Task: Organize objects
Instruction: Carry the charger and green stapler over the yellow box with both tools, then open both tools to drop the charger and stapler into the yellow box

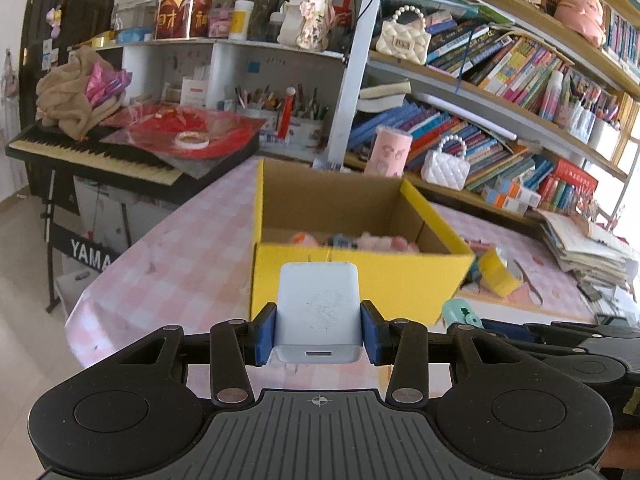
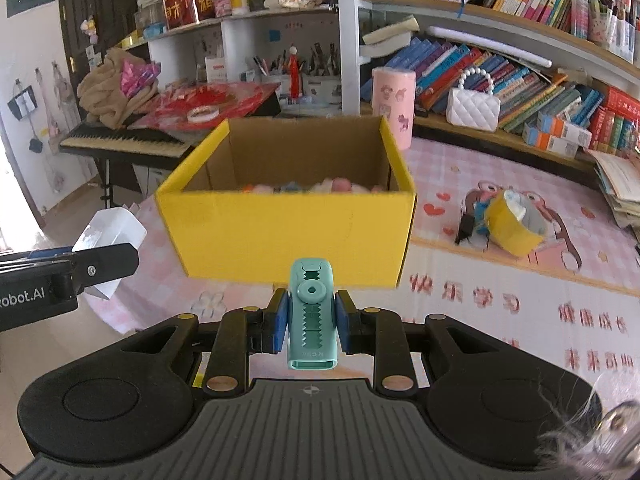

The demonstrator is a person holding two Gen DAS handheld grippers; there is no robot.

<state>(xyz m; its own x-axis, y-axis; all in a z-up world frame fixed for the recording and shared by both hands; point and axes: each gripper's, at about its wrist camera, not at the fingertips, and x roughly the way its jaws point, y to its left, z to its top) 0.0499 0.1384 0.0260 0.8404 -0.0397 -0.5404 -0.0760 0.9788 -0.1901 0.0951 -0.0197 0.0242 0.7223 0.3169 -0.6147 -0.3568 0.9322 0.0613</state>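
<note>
My left gripper (image 1: 318,330) is shut on a white charger block (image 1: 319,312), its blue pads pressing both sides and its USB port facing the camera. My right gripper (image 2: 311,326) is shut on a small teal eraser case (image 2: 311,314). Both are held in the air just in front of the yellow cardboard box (image 1: 360,276) (image 2: 288,224), which stands open on the pink checked table with several small pink and blue items inside. From the right wrist view the left gripper and the white charger block (image 2: 110,228) show at the left edge.
A yellow tape roll (image 2: 516,224) (image 1: 496,272) lies on the pink tablecloth (image 2: 520,300) right of the box. A pink cylinder (image 2: 392,104) stands behind the box. Bookshelves run along the back and right, a stack of papers (image 1: 580,248) at the right, a keyboard (image 1: 92,156) at the left.
</note>
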